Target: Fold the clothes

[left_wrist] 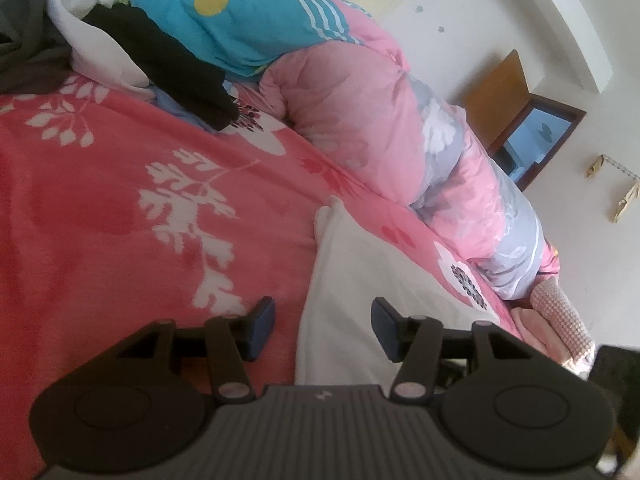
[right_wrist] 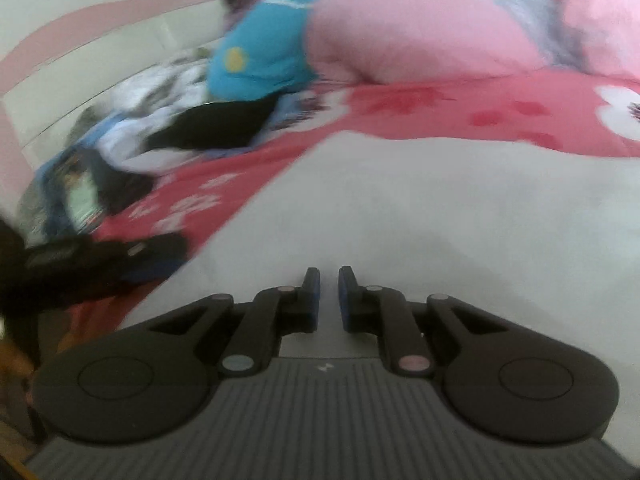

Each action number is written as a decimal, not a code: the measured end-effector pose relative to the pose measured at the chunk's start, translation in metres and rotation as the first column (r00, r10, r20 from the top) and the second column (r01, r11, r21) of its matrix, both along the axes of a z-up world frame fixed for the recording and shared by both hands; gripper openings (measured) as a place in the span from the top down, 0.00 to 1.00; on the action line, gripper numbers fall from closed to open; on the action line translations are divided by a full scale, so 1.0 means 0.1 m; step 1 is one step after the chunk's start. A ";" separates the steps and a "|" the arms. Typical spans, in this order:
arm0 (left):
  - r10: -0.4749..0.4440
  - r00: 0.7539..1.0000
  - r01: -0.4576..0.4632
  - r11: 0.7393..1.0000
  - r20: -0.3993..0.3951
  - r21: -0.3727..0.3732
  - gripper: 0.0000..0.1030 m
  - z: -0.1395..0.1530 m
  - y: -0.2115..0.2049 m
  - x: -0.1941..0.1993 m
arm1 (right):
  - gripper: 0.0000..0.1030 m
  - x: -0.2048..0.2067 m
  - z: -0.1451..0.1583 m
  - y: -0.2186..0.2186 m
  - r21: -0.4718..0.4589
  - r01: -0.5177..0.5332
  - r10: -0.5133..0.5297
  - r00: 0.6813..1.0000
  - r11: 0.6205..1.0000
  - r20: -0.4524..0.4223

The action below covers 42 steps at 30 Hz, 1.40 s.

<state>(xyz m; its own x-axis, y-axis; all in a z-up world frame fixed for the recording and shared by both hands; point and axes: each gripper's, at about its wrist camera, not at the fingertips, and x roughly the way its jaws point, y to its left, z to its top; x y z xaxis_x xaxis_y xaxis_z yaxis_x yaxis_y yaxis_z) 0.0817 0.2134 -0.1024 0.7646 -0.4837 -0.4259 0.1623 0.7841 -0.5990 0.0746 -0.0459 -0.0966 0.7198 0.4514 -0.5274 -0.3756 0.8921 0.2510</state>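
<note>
Coral fleece bedspread (left_wrist: 120, 208) with white leaf prints runs open to the left of a smooth white garment (left_wrist: 360, 280), whose straight edge lies between the wide-spread, empty fingers of the left gripper (left_wrist: 323, 330), while the right gripper (right_wrist: 329, 298) hovers over it, narrowly parted, gripping nothing.
</note>
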 end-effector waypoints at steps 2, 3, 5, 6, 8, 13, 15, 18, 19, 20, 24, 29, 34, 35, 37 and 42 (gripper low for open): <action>0.004 1.000 -0.004 1.000 -0.001 -0.004 0.47 0.00 0.02 0.00 | 0.90 -0.09 0.02 0.20 -0.008 -0.097 0.097 0.995 0.995 0.035; 0.005 1.000 -0.005 1.000 -0.002 -0.007 0.47 0.00 0.03 0.00 | 0.87 -0.11 0.03 0.25 -0.005 -0.129 0.129 0.991 0.992 0.040; 0.012 1.000 -0.012 1.000 -0.004 -0.013 0.47 0.00 0.05 0.00 | 0.83 -0.14 0.08 0.30 -0.006 -0.161 0.161 0.986 0.987 0.052; 0.014 1.000 -0.014 1.000 -0.005 -0.016 0.47 0.00 0.07 0.00 | 0.84 -0.16 0.12 0.26 0.008 -0.158 0.157 0.986 0.987 0.055; 0.015 1.000 -0.015 1.000 -0.007 -0.023 0.48 -0.01 0.09 0.01 | 0.84 -0.17 0.20 0.17 0.039 -0.135 0.131 0.989 0.990 0.074; 0.017 1.000 -0.017 1.000 -0.009 -0.024 0.48 -0.03 0.12 0.03 | 0.84 -0.26 0.04 0.24 -0.006 -0.213 0.213 0.976 0.977 0.044; 0.019 1.000 -0.020 1.000 -0.007 -0.022 0.48 -0.04 0.12 0.02 | 0.84 -0.38 -0.09 0.31 -0.012 -0.225 0.225 0.973 0.974 0.043; 0.024 1.000 -0.024 1.000 -0.001 -0.014 0.48 -0.04 0.12 0.02 | 0.84 -0.50 -0.06 0.39 0.006 -0.307 0.307 0.950 0.952 0.054; 0.026 1.000 -0.026 1.000 0.001 -0.012 0.49 -0.04 0.12 0.01 | 0.84 -0.53 -0.05 0.42 0.012 -0.338 0.337 0.940 0.941 0.057; 0.030 1.000 -0.030 0.999 0.004 -0.011 0.49 -0.04 0.11 0.01 | 0.84 -0.54 -0.03 0.42 0.004 -0.340 0.339 0.938 0.940 0.069; 0.062 0.997 -0.061 0.998 0.037 -0.013 0.49 -0.02 0.13 -0.02 | 0.84 -0.40 -0.02 0.28 0.000 -0.207 0.207 0.976 0.978 0.066; 0.076 0.986 -0.070 0.997 0.147 -0.046 0.46 0.11 0.10 -0.12 | 0.84 -0.55 -0.09 0.37 0.064 -0.302 0.299 0.953 0.951 0.057; -0.029 0.982 0.027 1.000 0.186 0.011 0.45 0.16 -0.17 -0.16 | 0.85 -0.75 0.08 0.14 0.052 -0.272 0.264 0.957 0.961 0.120; -0.053 0.981 0.049 0.998 0.187 0.026 0.44 0.16 -0.23 -0.17 | 0.85 -0.77 0.13 -0.05 0.058 -0.208 0.199 0.971 0.976 0.134; -0.100 0.977 0.091 0.994 0.187 0.055 0.44 0.17 -0.35 -0.19 | 0.83 -0.85 0.22 -0.48 0.049 -0.047 0.038 0.985 0.998 0.167; -0.181 0.970 0.162 0.979 0.160 0.122 0.44 0.13 -0.59 -0.19 | 0.83 -1.07 0.10 -1.15 -0.048 0.231 -0.224 0.966 0.972 0.128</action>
<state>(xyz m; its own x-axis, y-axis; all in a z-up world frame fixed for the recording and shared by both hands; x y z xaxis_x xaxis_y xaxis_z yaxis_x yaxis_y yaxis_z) 0.0628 0.1540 -0.0890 0.7398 -0.5724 -0.3538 0.3917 0.7938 -0.4653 -0.0329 -0.1607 -0.0869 0.8599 0.2376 -0.4517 -0.1852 0.9700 0.1575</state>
